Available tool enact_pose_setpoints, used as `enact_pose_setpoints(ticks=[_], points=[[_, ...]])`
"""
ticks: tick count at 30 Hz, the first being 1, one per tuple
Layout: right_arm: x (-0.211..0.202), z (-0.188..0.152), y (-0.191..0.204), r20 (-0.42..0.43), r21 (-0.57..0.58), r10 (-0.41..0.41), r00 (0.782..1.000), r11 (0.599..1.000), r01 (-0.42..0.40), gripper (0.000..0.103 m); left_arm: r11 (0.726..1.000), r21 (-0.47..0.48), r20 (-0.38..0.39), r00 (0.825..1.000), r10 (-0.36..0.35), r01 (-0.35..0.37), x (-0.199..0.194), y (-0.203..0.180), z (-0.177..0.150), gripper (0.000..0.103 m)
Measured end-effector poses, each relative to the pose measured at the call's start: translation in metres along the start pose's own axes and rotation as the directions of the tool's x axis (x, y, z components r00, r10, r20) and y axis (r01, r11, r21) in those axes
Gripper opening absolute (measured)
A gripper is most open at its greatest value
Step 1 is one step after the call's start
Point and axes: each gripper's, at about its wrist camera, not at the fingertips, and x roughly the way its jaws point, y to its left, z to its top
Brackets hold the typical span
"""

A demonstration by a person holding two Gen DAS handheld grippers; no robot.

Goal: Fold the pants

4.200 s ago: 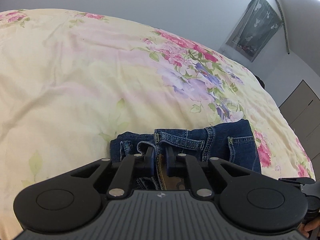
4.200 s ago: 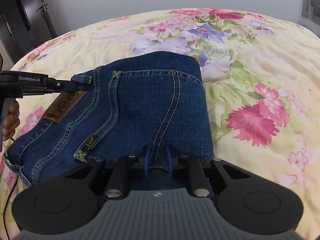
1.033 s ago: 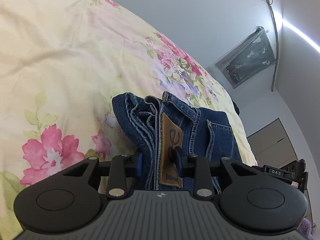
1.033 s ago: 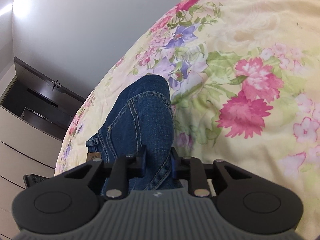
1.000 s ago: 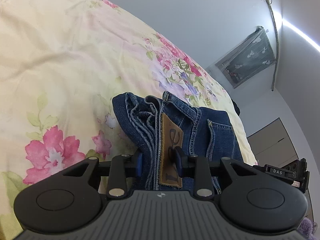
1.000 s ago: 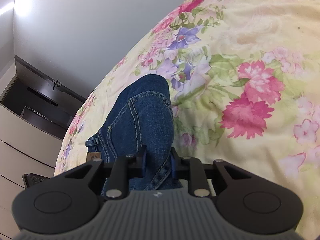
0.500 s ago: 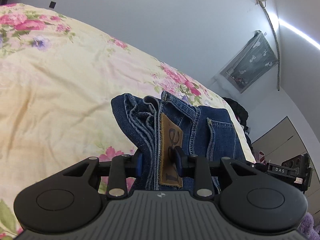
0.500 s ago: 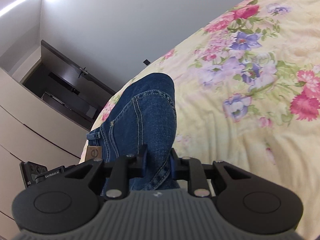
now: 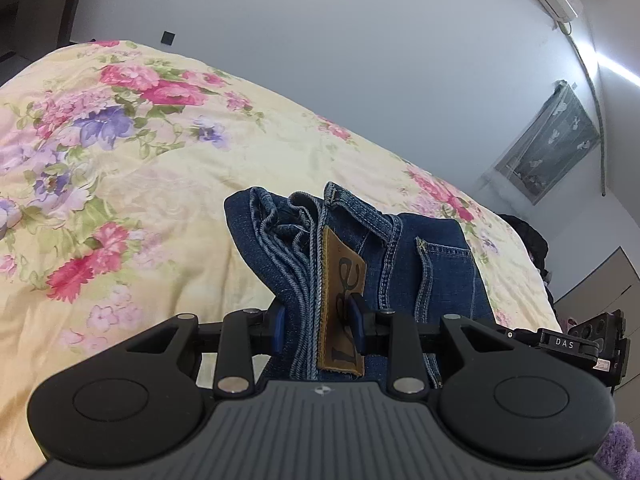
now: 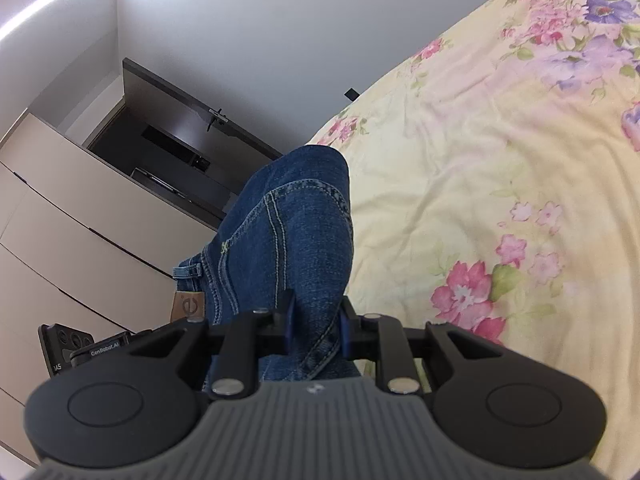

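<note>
The left gripper (image 9: 319,330) pinched the jeans (image 9: 400,256) at the bunched waistband, its blue pads pressed on either side of the stacked denim layers and the brown patch (image 9: 342,300) (its lettering only partly readable). Only this view showed the folded waistband edges, the back pocket at 2 o'clock of the pads, and the right gripper's body (image 9: 568,344) at 3 o'clock. Farther off lay the floral bedspread (image 9: 120,184), filling the frame from 8 to 12 o'clock, then the grey wall with a small dark plate (image 9: 168,37) and a hanging picture (image 9: 548,160) at 2 o'clock.

The right gripper (image 10: 315,326) was clamped on a thick fold of the jeans (image 10: 296,224) near a seam. Only this view showed the smooth rounded fold rising toward 12 o'clock, the left gripper's body (image 10: 100,350) at 9 o'clock, the pale wardrobe (image 10: 60,220) and a dark doorway (image 10: 172,152) at 10 o'clock. The bedspread (image 10: 500,160) ran from 1 to 4 o'clock.

Both grippers pointed moderately downward, the left steeper, holding the folded jeans off the bed between them.
</note>
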Motion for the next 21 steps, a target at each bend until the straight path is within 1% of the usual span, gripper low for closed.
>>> enact_pose_setpoints(ticks=[4,6,10,13,16,19,21], points=[[0.045,0.002,-0.007,-0.02,0.012,-0.016,1.0,1.0,0.017,0.017,0.999,-0.035,-0.007,1.0,0.014,-0.014,0.021,0.038,0.007,0.034],[0.068,0.007,-0.015,-0.027,0.004,-0.041,0.999,0.999,0.041,0.017,0.998,-0.055,-0.017,1.0,0.02,-0.021,0.038,0.054,0.01,0.034],[0.106,0.012,-0.031,-0.053,-0.036,-0.092,0.994,0.995,0.09,0.017,0.994,-0.108,-0.038,0.999,0.026,-0.03,0.068,0.086,0.0,0.034],[0.131,0.011,-0.05,-0.083,-0.035,-0.133,0.988,0.991,0.131,0.017,0.99,-0.139,-0.051,0.998,0.019,-0.026,0.088,0.107,-0.012,0.034],[0.147,0.009,-0.064,-0.089,-0.047,-0.16,0.983,0.987,0.156,0.017,0.988,-0.151,-0.035,0.999,-0.017,0.011,0.097,0.123,-0.017,0.035],[0.157,0.006,-0.076,-0.097,-0.06,-0.187,0.978,0.982,0.182,0.02,0.991,-0.128,-0.045,0.998,-0.034,0.028,0.104,0.131,-0.022,0.036],[0.165,0.004,-0.083,-0.104,-0.072,-0.212,0.972,0.976,0.205,0.021,0.99,-0.137,-0.046,0.998,-0.043,0.037,0.108,0.135,-0.025,0.036]])
